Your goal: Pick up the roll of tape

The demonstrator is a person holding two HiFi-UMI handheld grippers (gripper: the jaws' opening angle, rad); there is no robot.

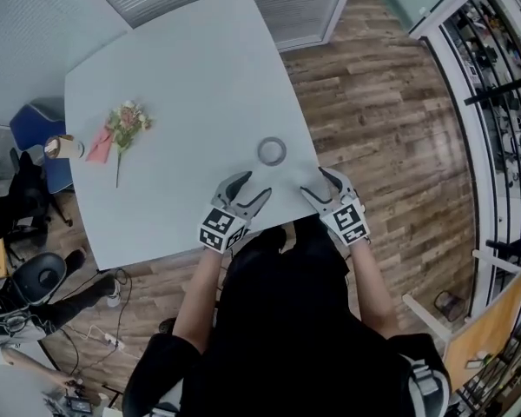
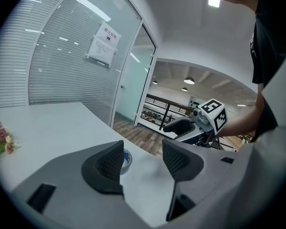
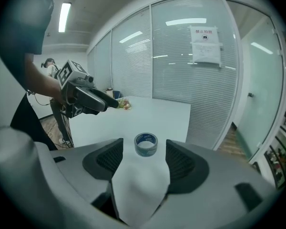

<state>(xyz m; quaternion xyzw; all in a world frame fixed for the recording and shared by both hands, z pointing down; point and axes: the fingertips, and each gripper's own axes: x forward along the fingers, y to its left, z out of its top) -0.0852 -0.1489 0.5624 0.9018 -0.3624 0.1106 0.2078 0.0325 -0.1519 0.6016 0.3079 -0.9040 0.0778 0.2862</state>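
**Item: roll of tape** (image 3: 146, 144). Grey roll with a blue-printed core, lying flat with its hole upward on the pale counter (image 1: 191, 76). It sits near the counter's right-hand corner on the person's side. Untouched and not yet lifted.

**Item: right tongs** (image 1: 315, 182). Jaws spread, with nothing between them. The right gripper view shows the roll centred in the gap but farther out on the counter, apart from both jaws. The forearm reaches forward from the body, and the tongs sit over the counter's near edge, angled inward to the left.

**Item: left tongs** (image 1: 254, 186). Jaws spread and holding nothing. In the left gripper view the roll is off to the left, half hidden behind the left jaw, so it is not lined up. The forearm reaches forward, and the tongs sit over the near edge, angled inward to the right. The two tongs converge toward the roll from either side.

**Step in hand (judged):** approach, with no grasp begun. The right tongs are better placed to take the roll.

**Next move calls for (judged):**
- The right tongs move forward and down until the jaws straddle the roll, or one jaw enters the hole.
- The jaws close firmly on the roll's wall.
- The roll is lifted straight up, kept level so it does not slide toward the nearby edge.

**Other:** a small bunch of flowers (image 1: 126, 124) at the counter's far left, well apart from the work.
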